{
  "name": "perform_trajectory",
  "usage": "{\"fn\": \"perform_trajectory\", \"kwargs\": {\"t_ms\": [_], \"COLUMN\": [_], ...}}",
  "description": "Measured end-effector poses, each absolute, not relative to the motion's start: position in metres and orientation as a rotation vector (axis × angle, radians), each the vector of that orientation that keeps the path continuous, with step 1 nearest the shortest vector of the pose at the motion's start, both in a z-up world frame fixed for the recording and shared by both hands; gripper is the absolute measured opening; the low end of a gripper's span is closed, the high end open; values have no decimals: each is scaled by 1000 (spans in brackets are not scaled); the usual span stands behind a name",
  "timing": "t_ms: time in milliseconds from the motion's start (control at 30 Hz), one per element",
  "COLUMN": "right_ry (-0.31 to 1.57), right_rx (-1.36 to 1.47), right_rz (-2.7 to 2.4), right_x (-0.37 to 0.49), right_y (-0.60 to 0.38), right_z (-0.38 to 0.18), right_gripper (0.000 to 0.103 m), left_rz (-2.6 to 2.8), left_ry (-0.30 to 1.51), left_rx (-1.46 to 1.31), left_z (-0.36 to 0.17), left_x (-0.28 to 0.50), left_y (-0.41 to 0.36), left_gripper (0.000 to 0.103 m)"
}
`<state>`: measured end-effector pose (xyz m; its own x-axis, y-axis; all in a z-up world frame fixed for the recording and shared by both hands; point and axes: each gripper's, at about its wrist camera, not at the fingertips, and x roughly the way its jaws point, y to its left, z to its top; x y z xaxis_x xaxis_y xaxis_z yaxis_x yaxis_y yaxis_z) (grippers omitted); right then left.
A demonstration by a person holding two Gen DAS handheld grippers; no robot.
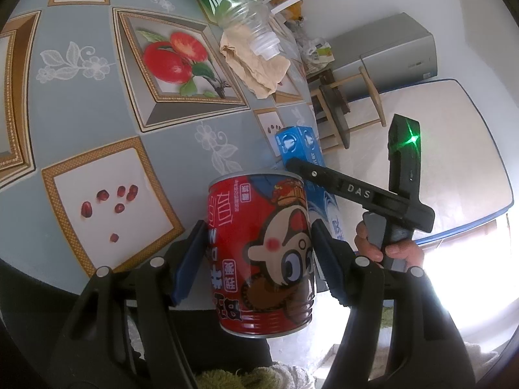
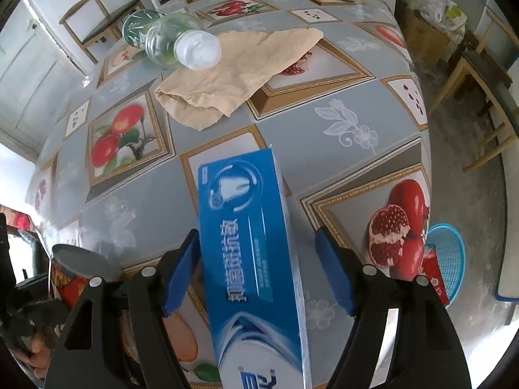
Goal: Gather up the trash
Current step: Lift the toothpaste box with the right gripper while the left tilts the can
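Note:
A red drink can point(image 1: 259, 253) with a cartoon face hangs upside down at the table's near edge, with my left gripper point(image 1: 259, 227) shut on its sides. The same can point(image 2: 74, 272) shows at the lower left of the right wrist view. A long blue toothpaste box point(image 2: 249, 243) lies flat on the patterned tablecloth point(image 2: 356, 162). My right gripper point(image 2: 256, 236) stands open over it, pointing steeply down. Its left finger is at the box's edge and its right finger stands clear. The box point(image 1: 298, 139) also shows behind the can.
An empty clear plastic bottle point(image 2: 168, 42) lies on a crumpled brown paper point(image 2: 233, 74) at the far side of the table. A blue plastic basket point(image 2: 447, 259) stands on the floor to the right. Wooden chairs point(image 2: 480, 97) stand around the table.

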<state>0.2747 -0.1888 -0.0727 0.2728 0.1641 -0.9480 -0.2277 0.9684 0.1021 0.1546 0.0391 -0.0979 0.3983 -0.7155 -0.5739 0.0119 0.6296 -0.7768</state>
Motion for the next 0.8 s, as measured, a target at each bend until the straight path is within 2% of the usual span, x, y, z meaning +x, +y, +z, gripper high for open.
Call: {"fn": "perform_trajectory", "kwargs": {"t_ms": [333,800], "right_ry": [1272,1214], "right_rx": [-68,7], "right_rz": [241,239], "right_x": [279,269], "right_y": [-186,-192], "right_z": [-72,-54], "right_gripper": [52,50], "left_rz": [-527,-557], "left_ry": [1068,1000], "left_rx": [-787,-810], "left_z": [-98,-88], "left_x": [153,148], "left_y": [40,48], "left_gripper": [62,62]}}
